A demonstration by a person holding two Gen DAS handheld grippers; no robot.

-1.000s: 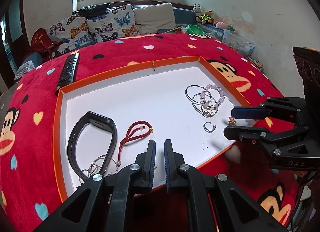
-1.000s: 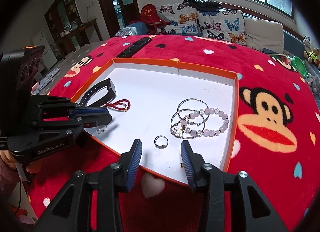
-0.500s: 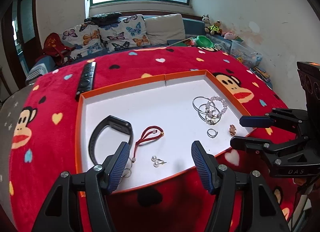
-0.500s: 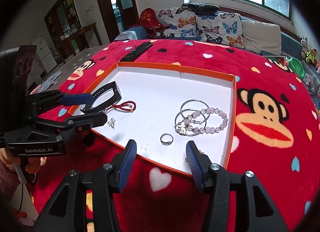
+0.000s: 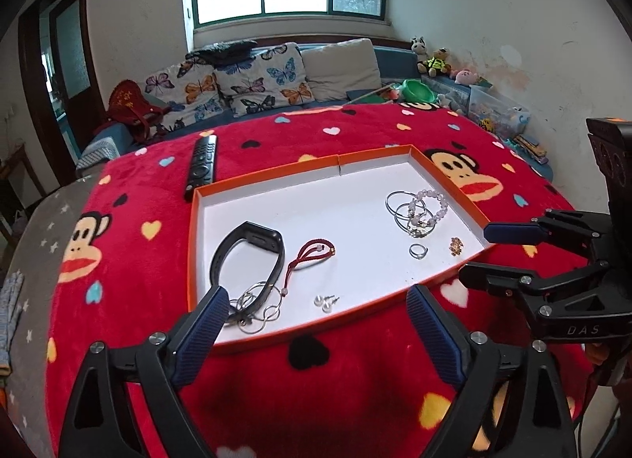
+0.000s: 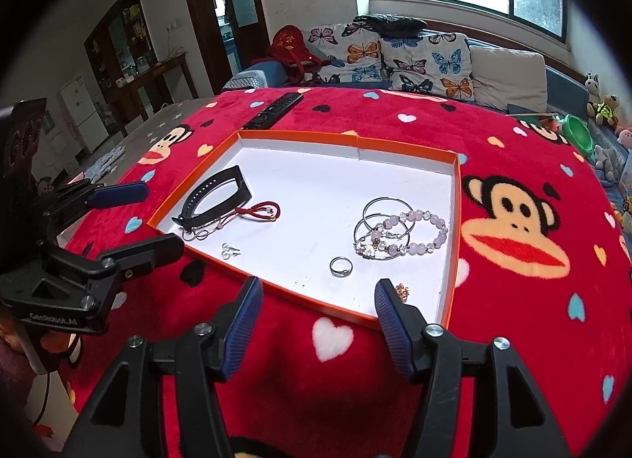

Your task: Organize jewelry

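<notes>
The left claw (image 5: 316,315) has spread wide and drawn back, leaving the pearl earrings (image 5: 326,302) in the tray (image 5: 276,177) near its front edge. The right claw (image 6: 318,304) hovers released, empty.

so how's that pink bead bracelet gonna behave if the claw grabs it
The pink bead bracelet is probably floppy, being beads on a string, so it would likely sag. Its round, glossy beads may slip. It overlaps the silver hoops, so those might drag along.
</notes>
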